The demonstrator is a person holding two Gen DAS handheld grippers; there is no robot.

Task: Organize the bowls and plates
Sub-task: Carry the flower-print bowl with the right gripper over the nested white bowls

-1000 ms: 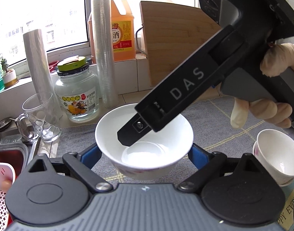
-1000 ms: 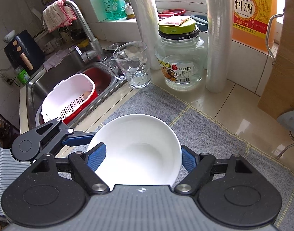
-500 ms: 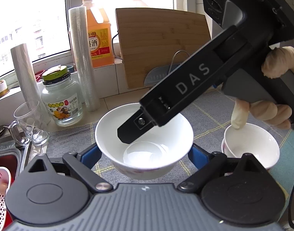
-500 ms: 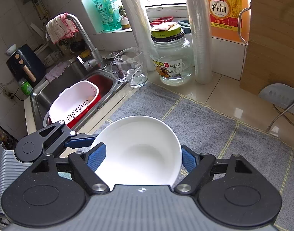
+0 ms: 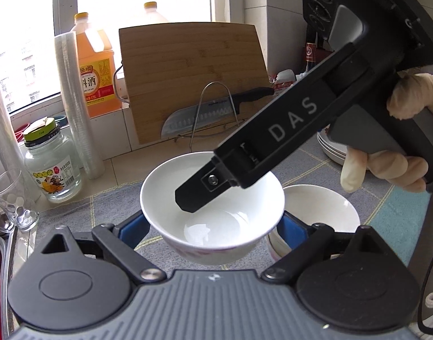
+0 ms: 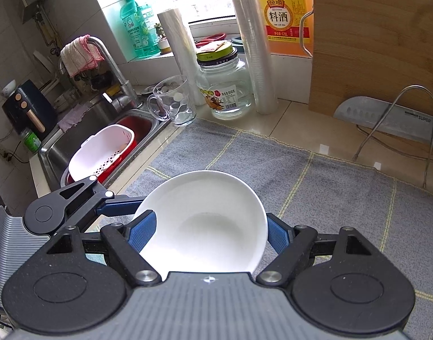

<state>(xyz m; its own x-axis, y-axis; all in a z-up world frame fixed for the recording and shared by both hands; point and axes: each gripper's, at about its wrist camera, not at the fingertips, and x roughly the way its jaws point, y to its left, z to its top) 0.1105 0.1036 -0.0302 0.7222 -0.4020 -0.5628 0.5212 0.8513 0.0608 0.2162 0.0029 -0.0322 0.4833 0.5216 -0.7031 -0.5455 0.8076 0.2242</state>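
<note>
- A white bowl (image 5: 213, 206) is gripped across its rim between the blue pads of the left gripper (image 5: 213, 226), whose fingers stand wide around it.
- The same bowl is also clamped by the right gripper (image 6: 207, 231); its blue pads are pressed on opposite sides of the rim, and the bowl is seen tilted in the right wrist view.
- The bowl is held clear above the grey mat (image 6: 315, 175) on the worktop (image 6: 295, 119).
- Just beside it, lower and to the right in the left wrist view, a second white bowl (image 5: 321, 206) rests on the mat; nesting there is judged to be the step in hand.
- The carried bowl should be levelled, centred over the resting one, and lowered gently before either grip is released.
- Farther back, stacked plates (image 5: 331, 148) are partly hidden behind the gloved hand (image 5: 397, 133).
</note>
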